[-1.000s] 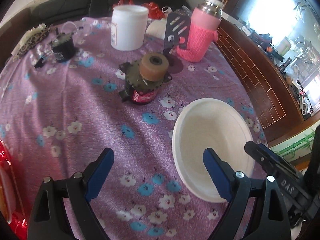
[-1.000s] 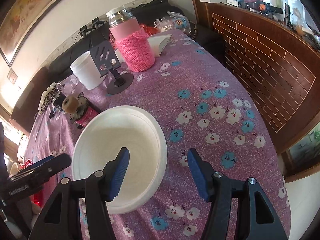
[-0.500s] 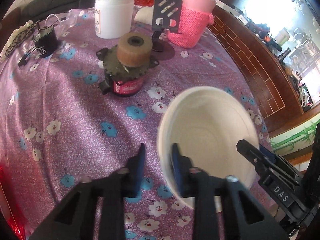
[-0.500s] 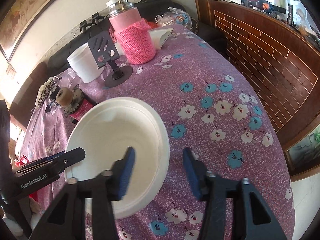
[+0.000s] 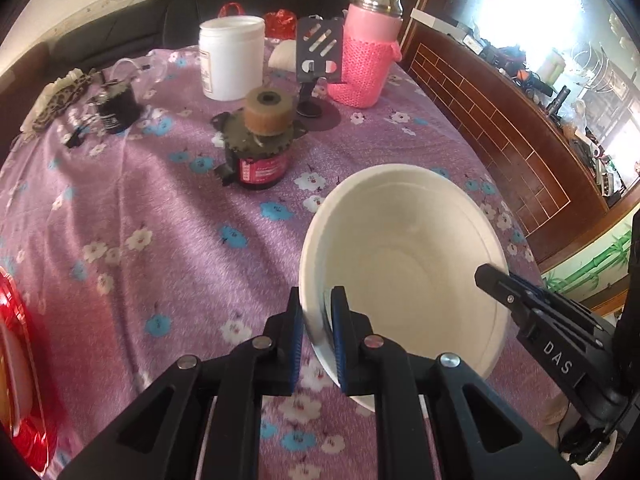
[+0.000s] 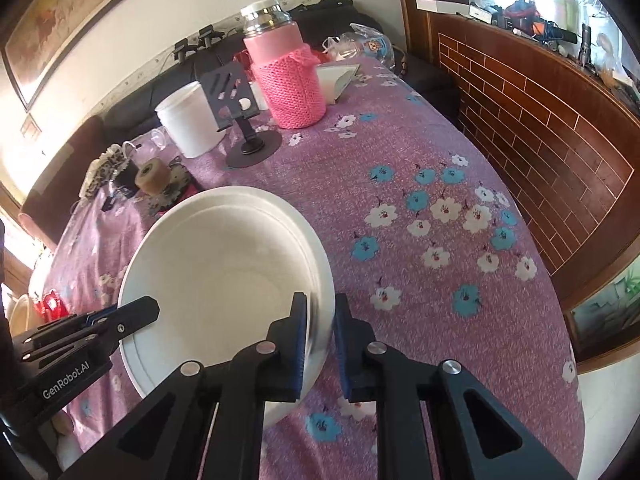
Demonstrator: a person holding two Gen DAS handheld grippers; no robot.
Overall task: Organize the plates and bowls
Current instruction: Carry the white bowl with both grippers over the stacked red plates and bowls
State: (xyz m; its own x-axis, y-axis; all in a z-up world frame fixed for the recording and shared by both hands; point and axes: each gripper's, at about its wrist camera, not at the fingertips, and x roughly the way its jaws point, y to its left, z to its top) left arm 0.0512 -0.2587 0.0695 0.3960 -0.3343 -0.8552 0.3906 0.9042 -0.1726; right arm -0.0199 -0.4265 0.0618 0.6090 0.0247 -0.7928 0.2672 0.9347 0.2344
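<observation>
A white bowl sits over the purple flowered tablecloth, with a second rim showing just inside it, as if two are nested. My left gripper is shut on the bowl's left rim. My right gripper is shut on the bowl's right rim. Each gripper shows in the other's view, the right one at the bowl's far side and the left one at the opposite rim.
Behind the bowl stand a dark motor with a tan roller, a white tub, a phone stand, a pink knit-covered flask and a small black can. A red object is at the left edge. A brick-pattern wall runs along the right.
Both grippers moved in and closed on opposite rims of the bowl; a second ago both were open around it. The bowl now looks tilted and slightly raised.
</observation>
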